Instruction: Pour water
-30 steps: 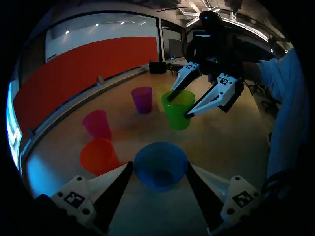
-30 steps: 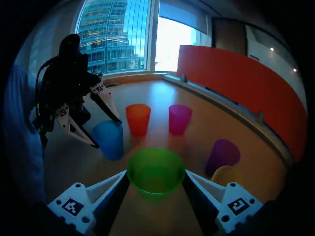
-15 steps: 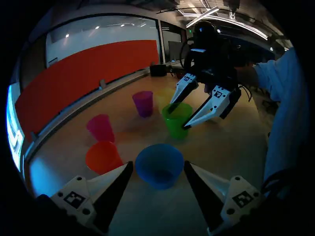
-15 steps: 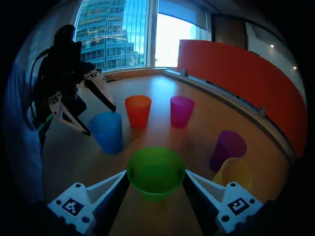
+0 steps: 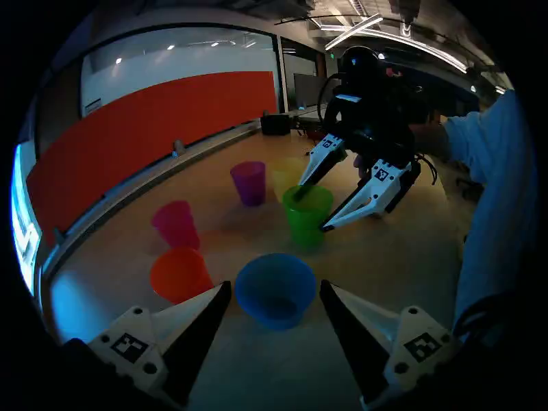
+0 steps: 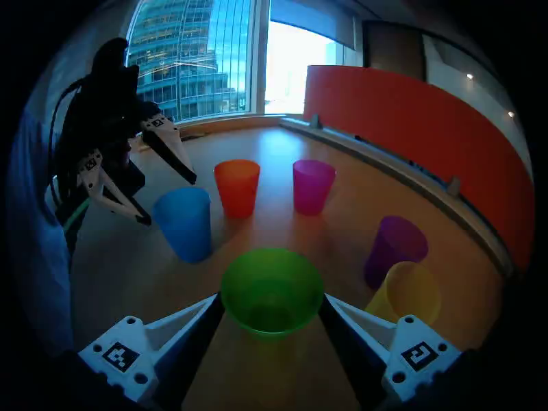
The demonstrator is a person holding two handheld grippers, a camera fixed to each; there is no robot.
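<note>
In the left gripper view a blue cup (image 5: 275, 305) stands upright between the fingers of my left gripper (image 5: 274, 284), which press on both its sides. Farther off, my right gripper (image 5: 309, 213) holds a green cup (image 5: 305, 222) low over the wooden table (image 5: 383, 253). The right gripper view has that green cup (image 6: 272, 312) clamped between the fingers of my right gripper (image 6: 271, 296). To its left my left gripper (image 6: 170, 202) grips the blue cup (image 6: 183, 226). I cannot tell whether either cup holds water.
Other cups stand on the table: orange (image 5: 179, 274), pink (image 5: 175, 224), purple (image 5: 248, 182) and yellow (image 5: 286, 179). In the right gripper view they are orange (image 6: 236, 187), pink (image 6: 312, 185), purple (image 6: 396, 245) and yellow (image 6: 412, 293). A person's sleeve (image 5: 490, 205) is at the right.
The right gripper has carried the green cup down and farther from the left gripper. The blue cup has shifted slightly; both grips are unchanged.
</note>
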